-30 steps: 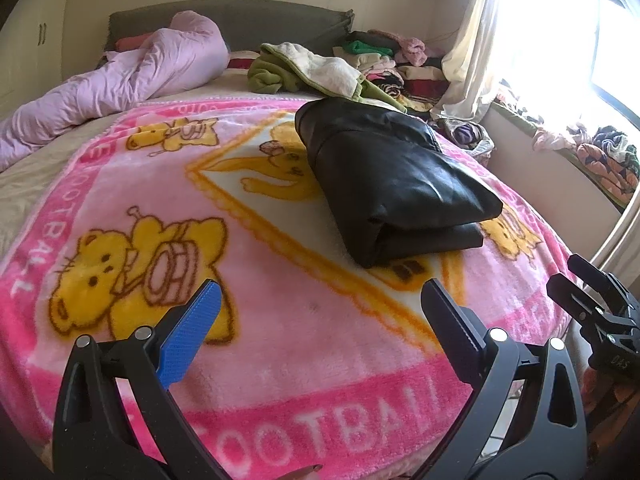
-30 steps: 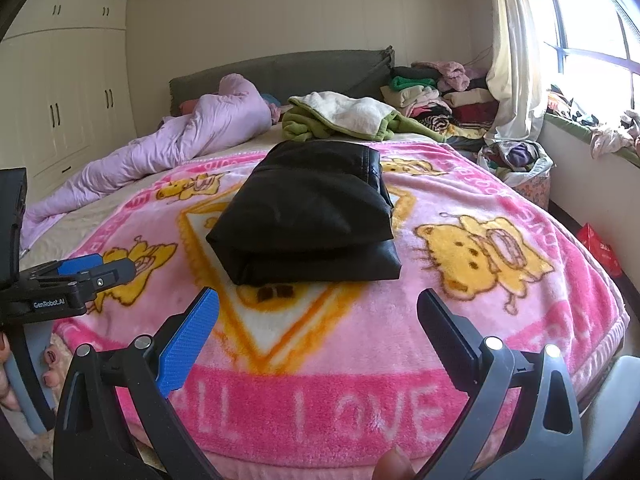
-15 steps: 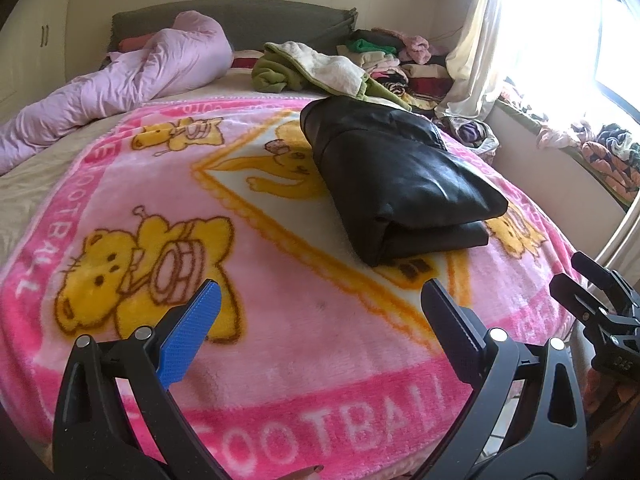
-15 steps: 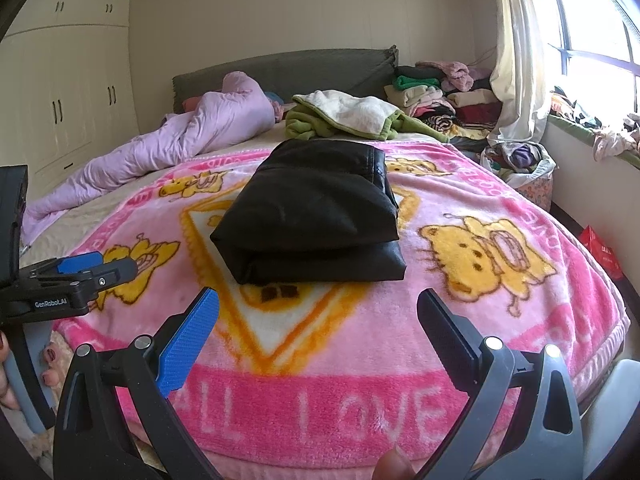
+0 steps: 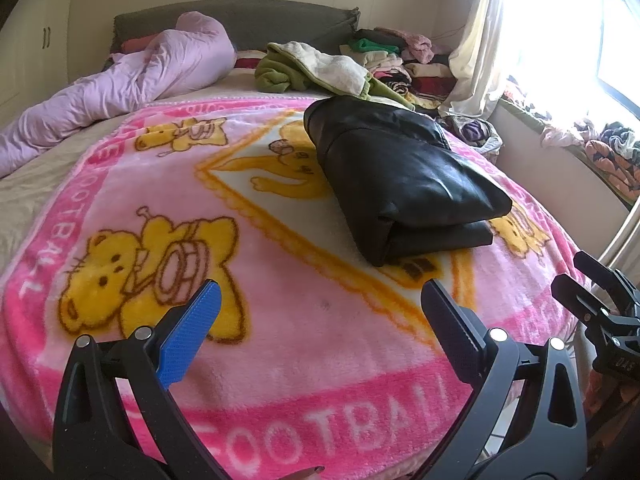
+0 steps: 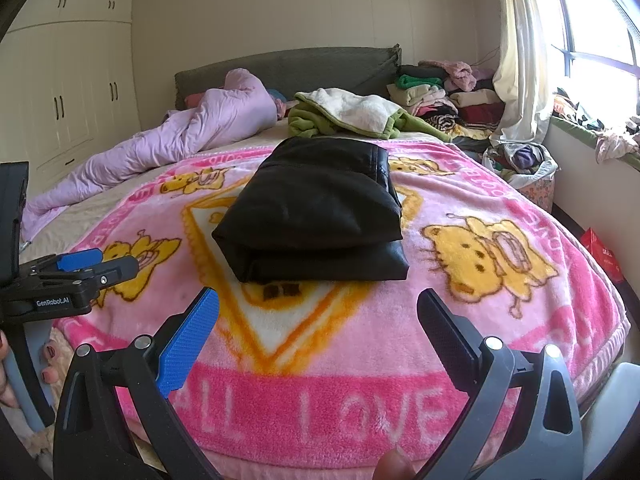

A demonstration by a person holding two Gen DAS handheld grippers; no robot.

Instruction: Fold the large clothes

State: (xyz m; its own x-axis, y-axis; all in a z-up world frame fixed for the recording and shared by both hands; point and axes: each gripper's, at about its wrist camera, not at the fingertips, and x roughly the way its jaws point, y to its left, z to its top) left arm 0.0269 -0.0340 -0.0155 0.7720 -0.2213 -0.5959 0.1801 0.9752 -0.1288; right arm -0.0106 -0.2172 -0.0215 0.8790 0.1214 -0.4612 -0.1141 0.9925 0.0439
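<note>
Garment: black jacket (image 6: 316, 210), folded into a compact stack, lying at the centre of the pink blanket (image 6: 520, 208) on the bed.
Left gripper (image 5: 320, 316): jaws released and wide apart, empty, held above the near blanket edge, well apart from the jacket.
Right gripper (image 6: 318, 316): jaws released, empty, near the bed's foot, clear of the jacket.
Task status: the fold appears complete; judged ready for transfer or a next item.
Risk: the smooth, leather-like layers may slide apart if lifted by one edge only.
Risk: a pinch on the top layer alone would undo the fold.
Containers: basket (image 6: 538, 184) at far right beside the bed, holding crumpled clothes (image 6: 520, 156).
Other stock: stacked clothing pile (image 6: 440, 96) by the headboard.
</note>
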